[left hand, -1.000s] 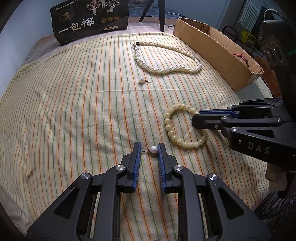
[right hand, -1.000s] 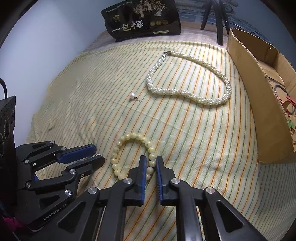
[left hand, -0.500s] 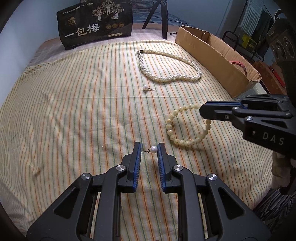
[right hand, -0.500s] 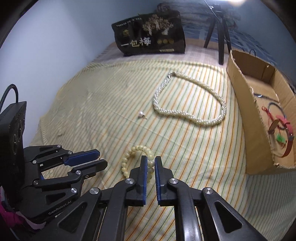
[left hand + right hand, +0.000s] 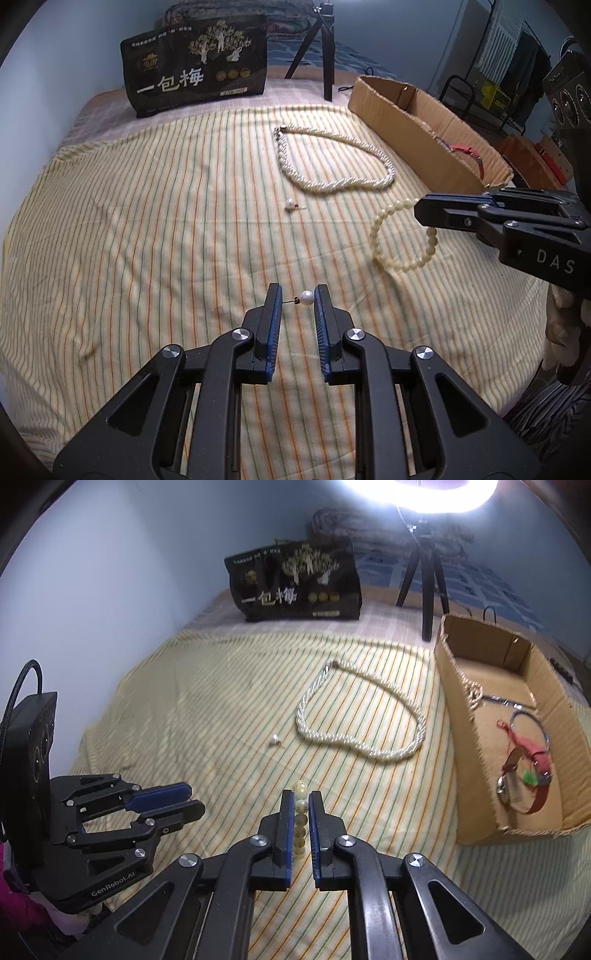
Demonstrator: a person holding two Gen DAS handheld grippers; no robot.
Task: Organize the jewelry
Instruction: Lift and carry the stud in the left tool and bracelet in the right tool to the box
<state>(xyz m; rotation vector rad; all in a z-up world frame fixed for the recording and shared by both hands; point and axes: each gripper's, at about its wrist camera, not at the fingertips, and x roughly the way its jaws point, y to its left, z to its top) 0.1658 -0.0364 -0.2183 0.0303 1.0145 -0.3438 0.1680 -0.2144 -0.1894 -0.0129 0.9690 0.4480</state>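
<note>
My left gripper point(image 5: 297, 297) is shut on a pearl stud earring point(image 5: 305, 297), its pin spanning the gap between the blue pads, held above the striped cloth. My right gripper point(image 5: 301, 805) is shut on a cream bead bracelet point(image 5: 300, 816), which hangs edge-on between its pads; in the left wrist view the bracelet point(image 5: 400, 236) dangles as a loop from the right gripper point(image 5: 419, 214), lifted off the cloth. A second pearl earring point(image 5: 291, 204) lies on the cloth. A twisted pearl necklace point(image 5: 332, 162) lies beyond it.
A cardboard box point(image 5: 480, 738) at the right holds a red strap watch point(image 5: 524, 771), a ring-shaped bangle and other pieces. A black printed bag point(image 5: 295, 587) stands at the back, beside a tripod point(image 5: 424, 579) under a ring light. Striped cloth point(image 5: 147, 240) covers the surface.
Both grippers have risen from the cloth. The bracelet has come up with the right gripper and now hangs free; the earring stays clamped in the left.
</note>
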